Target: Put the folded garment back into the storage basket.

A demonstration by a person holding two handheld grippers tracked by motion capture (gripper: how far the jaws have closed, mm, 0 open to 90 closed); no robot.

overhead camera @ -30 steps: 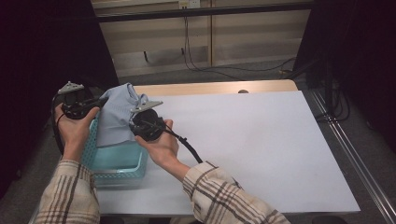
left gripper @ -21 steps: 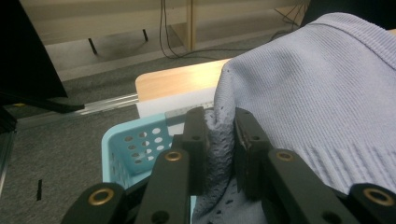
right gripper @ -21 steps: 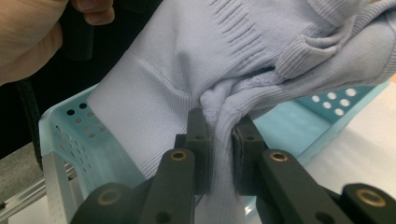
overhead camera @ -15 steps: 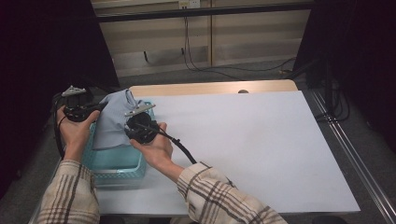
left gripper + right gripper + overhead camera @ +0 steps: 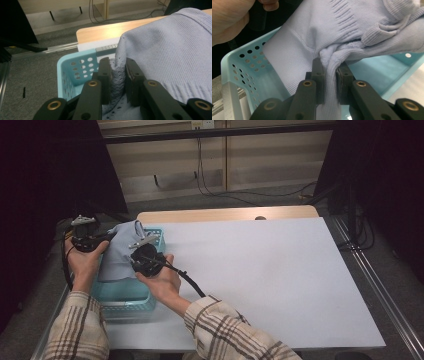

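underneath, white table top (image 5: 280,270), grey floor (image 5: 210,202) beyond

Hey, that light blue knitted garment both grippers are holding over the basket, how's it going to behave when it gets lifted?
Probably floppy: the knitted garment bunches between the left gripper and drapes from the right gripper. Likely light, since small pinches hold it. Its hanging folds may catch on the basket rim.

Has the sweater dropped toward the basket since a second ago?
Yes. The sweater has sunk lower into the blue basket, its top now near the basket's far rim.
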